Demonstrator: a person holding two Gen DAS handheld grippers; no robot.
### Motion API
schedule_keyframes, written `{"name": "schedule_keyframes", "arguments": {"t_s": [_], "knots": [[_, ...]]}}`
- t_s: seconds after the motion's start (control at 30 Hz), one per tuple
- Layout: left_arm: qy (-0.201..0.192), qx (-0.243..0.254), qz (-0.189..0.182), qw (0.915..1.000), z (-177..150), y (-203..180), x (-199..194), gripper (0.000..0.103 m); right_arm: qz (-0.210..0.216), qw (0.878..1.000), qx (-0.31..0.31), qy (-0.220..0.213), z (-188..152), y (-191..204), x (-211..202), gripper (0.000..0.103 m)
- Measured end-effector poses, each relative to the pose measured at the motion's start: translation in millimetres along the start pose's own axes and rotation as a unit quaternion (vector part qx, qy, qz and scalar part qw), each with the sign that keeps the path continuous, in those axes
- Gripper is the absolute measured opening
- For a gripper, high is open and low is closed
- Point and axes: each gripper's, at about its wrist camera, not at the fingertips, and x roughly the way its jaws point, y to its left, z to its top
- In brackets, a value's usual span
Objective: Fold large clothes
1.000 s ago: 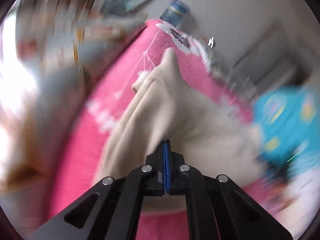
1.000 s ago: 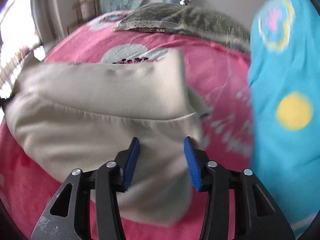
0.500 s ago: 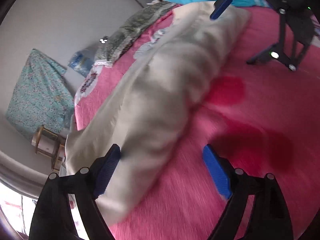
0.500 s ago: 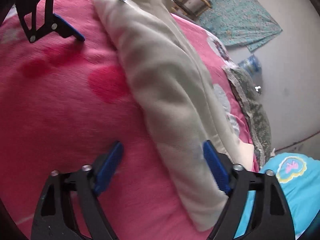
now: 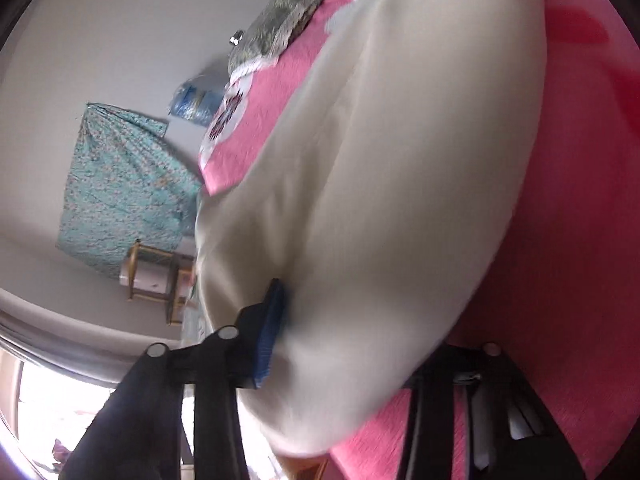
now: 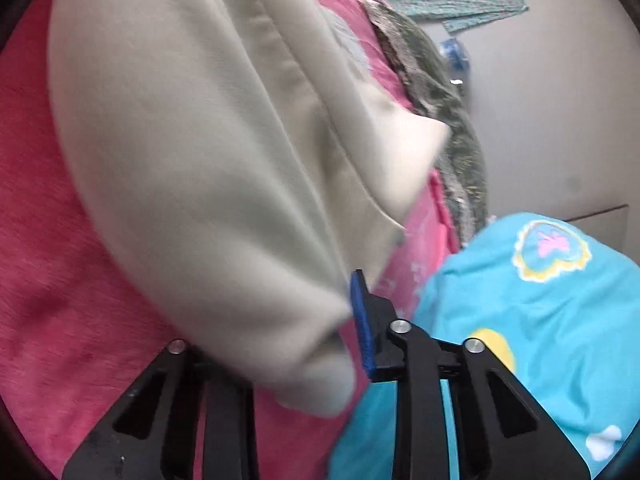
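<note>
A cream garment (image 5: 400, 160), folded into a long thick roll, lies on the pink bedsheet (image 5: 580, 240). My left gripper (image 5: 352, 320) is at one end of the roll. Its jaws are closing with the cloth bunched between them. One blue pad (image 5: 272, 332) dents the fabric, and the other finger is hidden under it. The right wrist view shows the same garment (image 6: 200, 140) from its other end. My right gripper (image 6: 288, 320) is closing there too. Its blue pad (image 6: 362, 320) presses on the roll's edge, and cloth covers its left finger.
A bright blue printed quilt (image 6: 540, 300) lies close to the right gripper. A grey-green pillow (image 6: 440, 92) sits at the head of the bed. Against the wall are a teal cloth (image 5: 116, 192), a water bottle (image 5: 196, 100) and a wooden stool (image 5: 156, 276).
Half a second ago both grippers stood wide open just short of the roll's ends. Both have since moved in and narrowed onto the cloth. Earlier still, the left was shut and both views were rolled differently.
</note>
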Motion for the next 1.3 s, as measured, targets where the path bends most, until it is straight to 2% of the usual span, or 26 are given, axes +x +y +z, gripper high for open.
{"name": "schedule_keyframes", "arguments": {"t_s": [0.03,0.07,0.13,0.2,0.27,0.33,0.4,0.47,0.5,0.57,0.63,0.67,0.7,0.73,0.77,0.8,0.83,0.87,0.93,1.0,1.03,1.13,1.2,1.23,1.27,1.3], "knots": [[0.003,0.0,0.003,1.0,-3,0,0,0.027,-0.007,1.0,0.001,0.001,0,0,-1,0.019],[0.005,-0.005,0.004,1.0,-9,-1,-3,0.022,-0.005,1.0,0.008,0.027,-3,-5,4,0.01],[0.012,-0.015,-0.001,0.9998,-15,0,-6,0.021,0.009,0.996,0.025,0.085,-18,-20,21,0.005],[0.009,-0.013,0.001,0.9999,-16,1,-13,0.021,0.014,0.988,0.045,0.145,-34,-38,27,0.006],[0.01,-0.014,-0.005,0.9998,-18,2,-25,0.024,-0.004,0.983,0.081,0.167,-43,-62,16,0.014],[0.01,-0.028,-0.015,0.9995,-19,6,-38,0.024,-0.018,0.978,0.151,0.145,-39,-94,-13,0.017],[-0.003,-0.075,-0.065,0.9951,-22,12,-70,0.024,-0.025,0.975,0.199,0.091,-25,-115,-42,0.024],[-0.034,-0.123,-0.113,0.9853,-20,17,-96,0.024,0.025,0.967,0.252,0.013,4,-127,-71,0.032],[-0.051,-0.159,-0.138,0.9762,-14,21,-104,0.024,0.062,0.958,0.279,-0.024,22,-127,-82,0.034],[-0.076,-0.264,-0.203,0.9397,2,37,-102,0.024,0.153,0.931,0.322,-0.074,54,-118,-89,0.037],[-0.1,-0.379,-0.27,0.8795,17,53,-83,0.024,0.247,0.897,0.353,-0.1,79,-96,-89,0.037],[-0.114,-0.456,-0.314,0.8248,22,64,-64,0.022,0.308,0.872,0.365,-0.109,85,-75,-97,0.037],[-0.122,-0.507,-0.34,0.7827,24,69,-48,0.022,0.363,0.842,0.38,-0.119,92,-68,-89,0.037],[-0.125,-0.565,-0.385,0.7192,23,71,-23,0.021,0.407,0.816,0.393,-0.117,92,-55,-81,0.042],[-0.121,-0.586,-0.413,0.6869,23,68,-9,0.016,0.416,0.812,0.396,-0.102,92,-46,-76,0.043],[-0.108,-0.606,-0.418,0.6683,22,65,8,0.013,0.412,0.817,0.396,-0.075,89,-34,-66,0.043],[-0.085,-0.619,-0.412,0.6631,15,56,26,0.004,0.409,0.82,0.394,-0.068,81,-25,-59,0.043],[-0.072,-0.62,-0.416,0.6618,9,50,38,0.003,0.412,0.819,0.393,-0.077,73,-21,-61,0.041],[-0.077,-0.614,-0.429,0.6575,-3,43,47,0.003,0.402,0.822,0.394,-0.091,59,-20,-58,0.04],[-0.081,-0.601,-0.413,0.6792,-3,43,42,0.003,0.396,0.825,0.392,-0.096,51,-22,-53,0.04],[-0.077,-0.597,-0.411,0.6848,-2,43,40,0.003,0.391,0.828,0.39,-0.093,50,-23,-52,0.039],[-0.072,-0.59,-0.409,0.6926,-2,47,37,0.004,0.417,0.802,0.418,-0.088,33,-39,-24,0.026],[-0.07,-0.586,-0.406,0.6976,-10,47,32,0.004,0.441,0.768,0.458,-0.081,14,-50,-9,0.018],[-0.065,-0.586,-0.397,0.7035,-12,48,33,0.004,0.452,0.742,0.491,-0.07,4,-56,4,0.003],[-0.066,-0.586,-0.394,0.7055,-16,47,32,0.004,0.461,0.7,0.544,-0.044,-15,-61,20,0.0],[-0.067,-0.588,-0.394,0.7032,-22,48,33,0.004,0.482,0.64,0.597,-0.032,-39,-65,34,0.0]]}}
